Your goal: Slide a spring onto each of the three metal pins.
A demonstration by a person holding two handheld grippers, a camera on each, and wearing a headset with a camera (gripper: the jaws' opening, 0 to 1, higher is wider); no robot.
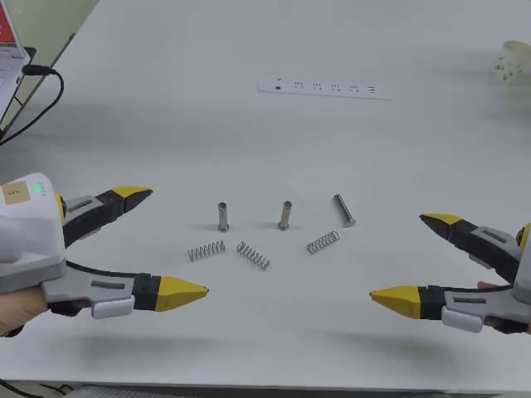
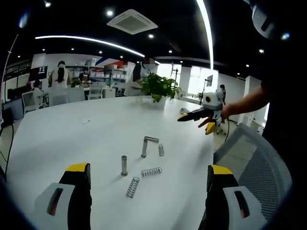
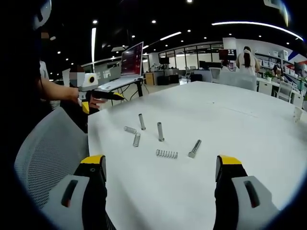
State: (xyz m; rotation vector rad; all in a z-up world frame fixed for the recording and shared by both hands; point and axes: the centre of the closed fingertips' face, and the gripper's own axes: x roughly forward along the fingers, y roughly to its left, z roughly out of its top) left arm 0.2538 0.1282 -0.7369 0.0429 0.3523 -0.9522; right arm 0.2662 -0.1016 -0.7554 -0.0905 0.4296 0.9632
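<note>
**Hand-held grippers.** We find the left hand-held gripper (image 1: pixel 177 241) and the right hand-held gripper (image 1: pixel 397 256) both spread wide and holding nothing. They hover on either side of the parts, well apart from them.

**Location of parts.** All 6 items lie mid-surface on the white surface (image 1: pixel 274 348).
- The left pin (image 1: pixel 223 216) and middle pin (image 1: pixel 285 215) stand upright.
- The right pin (image 1: pixel 344 211) lies on its side, at an angle.
- The left spring (image 1: pixel 207 250), middle spring (image 1: pixel 253 254) and right spring (image 1: pixel 323 242) lie flat just in front of the pins. None is threaded on a pin.

**Handling.**
- We judge the springs very light and soft along their length. They are likely to roll, or to flick out of a hard squeeze, so we advise a gentle pinch across the coils near 1 end, leaving the other end free to start on the pin.
- The pins look stiff, smooth and slippery. The 2 upright ones could topple if nudged.
- The lying pin is best gripped at its head end.

**Unclear.**
- Spring end coils and bore fit are too small to assess.
- A pale object (image 1: pixel 514 60) at the right edge is cut off.
- Beyond the power strip (image 1: pixel 323 87), detail is blurred.
</note>
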